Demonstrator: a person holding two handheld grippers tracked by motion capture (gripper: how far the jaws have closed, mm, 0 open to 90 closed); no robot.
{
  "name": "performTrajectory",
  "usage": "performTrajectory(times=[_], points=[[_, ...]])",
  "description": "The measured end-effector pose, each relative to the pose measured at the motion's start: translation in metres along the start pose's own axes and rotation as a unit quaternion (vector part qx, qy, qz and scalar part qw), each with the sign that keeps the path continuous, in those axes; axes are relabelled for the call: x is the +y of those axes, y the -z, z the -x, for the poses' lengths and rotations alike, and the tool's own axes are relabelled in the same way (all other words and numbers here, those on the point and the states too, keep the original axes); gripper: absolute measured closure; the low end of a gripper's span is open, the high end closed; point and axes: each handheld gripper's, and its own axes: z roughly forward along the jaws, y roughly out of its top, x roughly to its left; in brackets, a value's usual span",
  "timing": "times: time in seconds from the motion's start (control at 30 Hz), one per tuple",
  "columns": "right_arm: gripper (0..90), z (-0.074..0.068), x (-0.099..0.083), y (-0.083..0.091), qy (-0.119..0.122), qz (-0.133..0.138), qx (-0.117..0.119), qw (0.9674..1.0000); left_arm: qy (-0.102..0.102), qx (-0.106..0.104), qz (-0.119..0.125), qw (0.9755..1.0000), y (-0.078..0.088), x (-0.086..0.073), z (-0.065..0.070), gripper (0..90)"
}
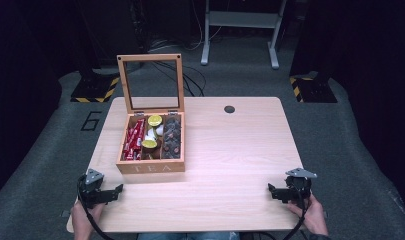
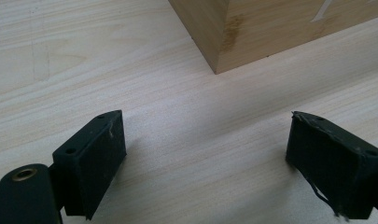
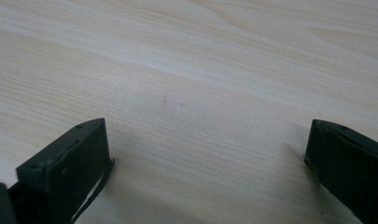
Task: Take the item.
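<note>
A wooden tea box (image 1: 151,167) marked TEA stands on the left half of the table with its glass lid (image 1: 150,82) raised upright. Inside lie red sachets (image 1: 135,140), yellow-topped capsules (image 1: 154,120) and dark capsules (image 1: 172,137). My left gripper (image 1: 118,189) rests near the table's front left corner, open, nothing between its jaws. In the left gripper view the box corner (image 2: 224,44) sits just ahead of the gripper (image 2: 205,140). My right gripper (image 1: 271,190) lies at the front right, open and empty (image 3: 205,144), over bare wood.
The light wood table (image 1: 230,150) has a round cable hole (image 1: 229,109) at its back edge. Black cables (image 1: 187,80) run on the grey floor behind the box. A grey stand's legs (image 1: 240,40) rise beyond the table.
</note>
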Motion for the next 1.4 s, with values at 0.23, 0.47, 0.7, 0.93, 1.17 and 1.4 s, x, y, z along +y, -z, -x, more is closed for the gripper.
performTrajectory(times=[0.23, 0.47, 0.7, 0.93, 1.17, 1.4], points=[[0.0, 0.001, 0.000, 0.000, 0.005, 0.000, 0.003, 1.0000, 0.000, 0.000, 0.000, 1.0000, 0.000, 0.000, 0.000, 11.7], [0.0, 0.001, 0.002, -0.002, 0.005, 0.001, 0.006, 1.0000, 0.013, 0.020, -0.005, 0.9997, 0.002, 0.000, 0.005, 11.9], [0.0, 0.002, 0.003, -0.003, 0.011, -0.002, 0.010, 0.9999, 0.003, 0.008, -0.008, 0.9999, 0.003, -0.001, 0.002, 10.0], [0.0, 0.003, 0.003, -0.003, 0.016, -0.001, 0.014, 0.9998, 0.015, -0.005, -0.010, 0.9998, 0.004, -0.002, -0.001, 3.1], [0.0, 0.001, 0.003, -0.003, 0.009, 0.000, 0.005, 0.9999, 0.023, -0.024, 0.000, 0.9994, 0.009, 0.005, 0.000, 1.3], [0.0, 0.001, 0.003, -0.003, 0.005, 0.001, 0.004, 1.0000, 0.015, -0.038, 0.016, 0.9990, 0.018, 0.020, 0.005, 1.0]])
